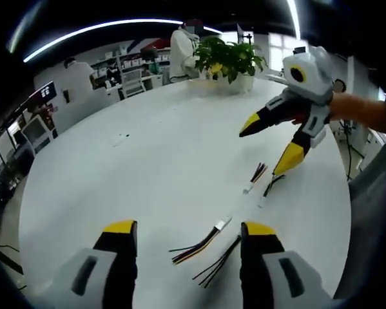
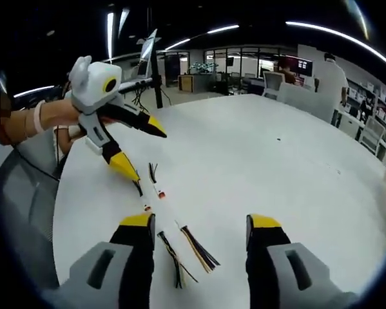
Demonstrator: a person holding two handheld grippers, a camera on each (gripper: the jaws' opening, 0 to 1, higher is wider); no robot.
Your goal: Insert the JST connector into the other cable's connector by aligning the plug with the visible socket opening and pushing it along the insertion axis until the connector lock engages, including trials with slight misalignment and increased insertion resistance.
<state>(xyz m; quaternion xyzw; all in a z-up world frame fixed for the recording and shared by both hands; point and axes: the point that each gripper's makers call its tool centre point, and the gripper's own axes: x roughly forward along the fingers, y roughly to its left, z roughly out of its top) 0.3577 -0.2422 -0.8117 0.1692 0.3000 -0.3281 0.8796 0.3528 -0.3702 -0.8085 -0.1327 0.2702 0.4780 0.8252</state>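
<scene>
An open-plan office surrounds the round white table (image 1: 147,161). Both hand-held grippers, left (image 1: 189,235) and right (image 2: 199,225), hover wide and empty, likely approaching. Two loose JST cable pairs (image 1: 202,244) (image 1: 260,177) lie between them, unmated.

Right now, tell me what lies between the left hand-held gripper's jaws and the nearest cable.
Bare white table in the left gripper view; the left hand-held gripper hovers open just short of the cable.

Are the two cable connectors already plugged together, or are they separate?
Separate. The near cable and the far cable lie apart on the white table, with bare tabletop between them.
</scene>
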